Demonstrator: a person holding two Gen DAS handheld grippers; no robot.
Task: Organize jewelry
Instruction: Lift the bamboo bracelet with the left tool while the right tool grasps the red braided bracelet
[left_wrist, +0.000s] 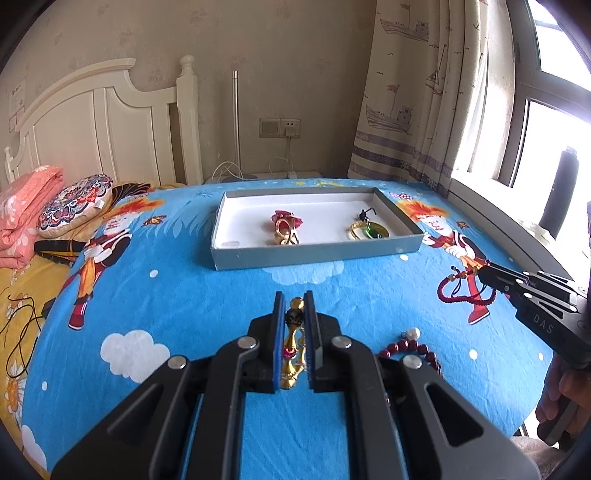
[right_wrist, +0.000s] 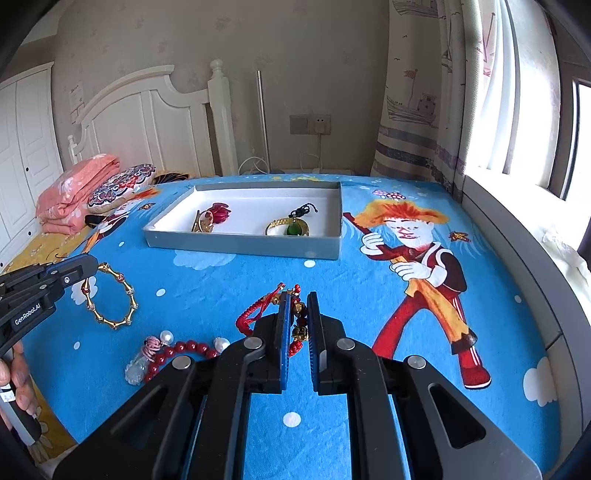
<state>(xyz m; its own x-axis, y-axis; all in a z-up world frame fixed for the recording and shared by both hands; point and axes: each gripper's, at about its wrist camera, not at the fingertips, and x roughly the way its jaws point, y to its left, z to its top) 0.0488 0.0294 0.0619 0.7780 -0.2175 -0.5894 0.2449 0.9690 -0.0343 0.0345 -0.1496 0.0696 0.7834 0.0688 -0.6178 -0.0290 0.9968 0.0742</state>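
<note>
Your left gripper (left_wrist: 294, 299) is clamped on the gold bracelet (right_wrist: 110, 299), down on the blue bedsheet (left_wrist: 207, 295). The red bead bracelet (right_wrist: 177, 352) lies between. Your right gripper (right_wrist: 298, 299) pinches the red cord bracelet (right_wrist: 255, 314). The tray (left_wrist: 317, 254) sits farther back, holding other jewelry.

Red bead bracelet (left_wrist: 413, 350) partly behind tongs
</note>
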